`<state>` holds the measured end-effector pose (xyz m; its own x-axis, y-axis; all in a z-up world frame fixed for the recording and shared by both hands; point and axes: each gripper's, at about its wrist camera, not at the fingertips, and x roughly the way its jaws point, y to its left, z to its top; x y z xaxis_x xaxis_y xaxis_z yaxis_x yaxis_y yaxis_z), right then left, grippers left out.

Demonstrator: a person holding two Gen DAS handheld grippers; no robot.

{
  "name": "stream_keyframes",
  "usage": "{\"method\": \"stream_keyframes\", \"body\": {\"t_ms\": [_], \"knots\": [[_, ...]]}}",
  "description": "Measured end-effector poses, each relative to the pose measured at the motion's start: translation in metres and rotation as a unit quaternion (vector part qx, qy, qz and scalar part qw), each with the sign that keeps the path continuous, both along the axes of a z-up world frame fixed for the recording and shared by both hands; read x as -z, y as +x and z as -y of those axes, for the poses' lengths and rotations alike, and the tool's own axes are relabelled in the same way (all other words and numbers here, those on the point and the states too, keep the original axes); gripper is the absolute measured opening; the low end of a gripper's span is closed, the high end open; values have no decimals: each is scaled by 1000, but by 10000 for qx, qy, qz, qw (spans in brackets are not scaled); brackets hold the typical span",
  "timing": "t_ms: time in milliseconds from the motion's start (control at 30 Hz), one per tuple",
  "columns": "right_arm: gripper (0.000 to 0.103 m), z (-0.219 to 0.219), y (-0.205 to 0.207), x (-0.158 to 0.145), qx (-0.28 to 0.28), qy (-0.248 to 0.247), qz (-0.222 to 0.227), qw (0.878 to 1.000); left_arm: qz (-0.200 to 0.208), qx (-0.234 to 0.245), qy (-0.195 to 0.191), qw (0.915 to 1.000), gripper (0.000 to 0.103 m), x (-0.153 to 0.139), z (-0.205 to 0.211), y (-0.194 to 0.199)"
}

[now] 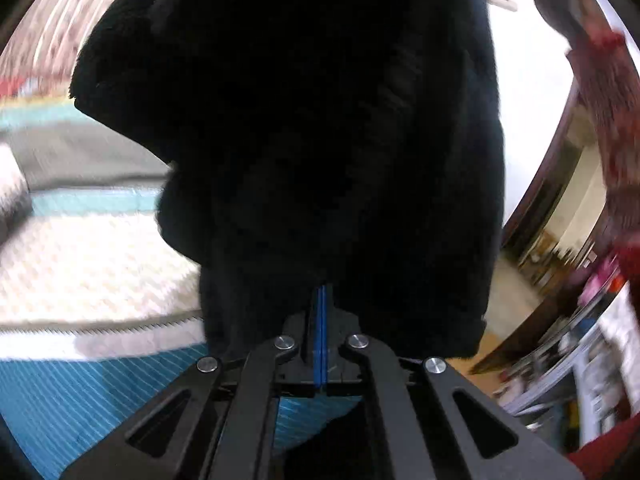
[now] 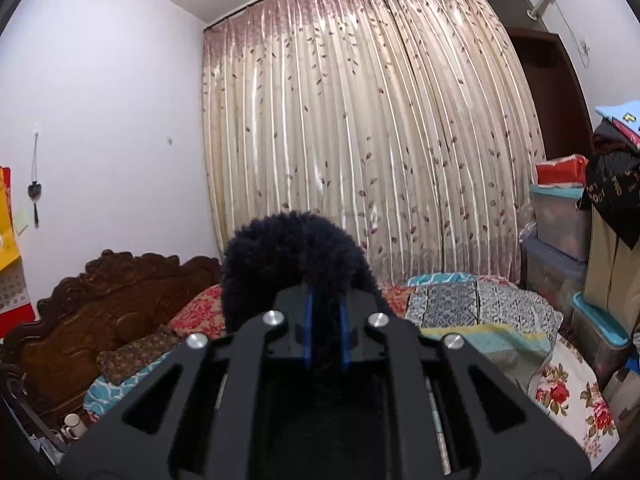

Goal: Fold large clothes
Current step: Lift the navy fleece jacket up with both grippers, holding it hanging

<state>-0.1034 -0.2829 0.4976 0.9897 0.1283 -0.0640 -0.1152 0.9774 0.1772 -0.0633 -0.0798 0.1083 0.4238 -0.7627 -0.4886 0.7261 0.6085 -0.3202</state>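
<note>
We read no clear writing. Our left hand-held gripper (image 1: 322,300) pinches the dark fleece garment (image 1: 304,128) filling the frame's centre; our right hand-held gripper (image 2: 325,312) pinches its fluffy edge (image 2: 296,248), bottom centre.

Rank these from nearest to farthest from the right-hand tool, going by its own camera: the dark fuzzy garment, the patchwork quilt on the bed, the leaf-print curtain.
1. Dark fuzzy garment: pinched in the right tool, bulging just above its tips.
2. Patchwork quilt: folded on the bed, lower right, beyond the tool.
3. Leaf-print curtain: hanging behind the bed, farthest back.
</note>
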Motion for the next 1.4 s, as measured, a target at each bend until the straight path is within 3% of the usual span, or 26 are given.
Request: {"method": "stream_keyframes", "body": {"t_ms": [167, 333, 467, 567, 600, 667, 767, 967, 1133, 1267, 1367, 1400], "knots": [[10, -25, 1, -17, -130, -60, 88, 9999, 1046, -377, 383, 9931, 17, -5, -1, -7], [10, -44, 0, -32, -285, -14, 58, 9996, 1360, -530, 479, 9881, 17, 1, -2, 19], [10, -55, -7, -42, -333, -30, 20, 9994, 1254, -378, 365, 9907, 17, 10, 6, 48], [10, -58, -11, -45, -288, -21, 1, 9996, 739, -182, 158, 9970, 17, 17, 28, 76], [10, -58, -11, -47, -274, -10, -4, 9996, 777, -97, 51, 9969, 17, 16, 34, 79], [10, -60, -15, -54, -200, -46, 15, 9998, 1259, -363, -444, 9904, 17, 13, 32, 78], [10, -63, -21, -68, -179, -88, 141, 9997, 1217, -500, -856, 9876, 17, 4, 27, 79], [10, -81, -38, -110, -325, -78, 581, 9978, 1753, -557, -1112, 9766, 17, -24, 6, 57], [10, -57, -42, -135, -479, 633, 866, 9931, 2433, -987, -931, 9604, 17, -68, -51, 39], [10, -8, -34, -114, -431, 1404, 808, 9858, 2777, -1679, -472, 9447, 17, -107, -98, 47], [10, 37, -20, -67, -97, 1869, 517, 9810, 2663, -2024, -178, 9422, 17, -123, -120, 63], [10, 63, -9, -31, 179, 2035, 275, 9785, 2624, -2094, -20, 9420, 17, -120, -118, 68]]}}
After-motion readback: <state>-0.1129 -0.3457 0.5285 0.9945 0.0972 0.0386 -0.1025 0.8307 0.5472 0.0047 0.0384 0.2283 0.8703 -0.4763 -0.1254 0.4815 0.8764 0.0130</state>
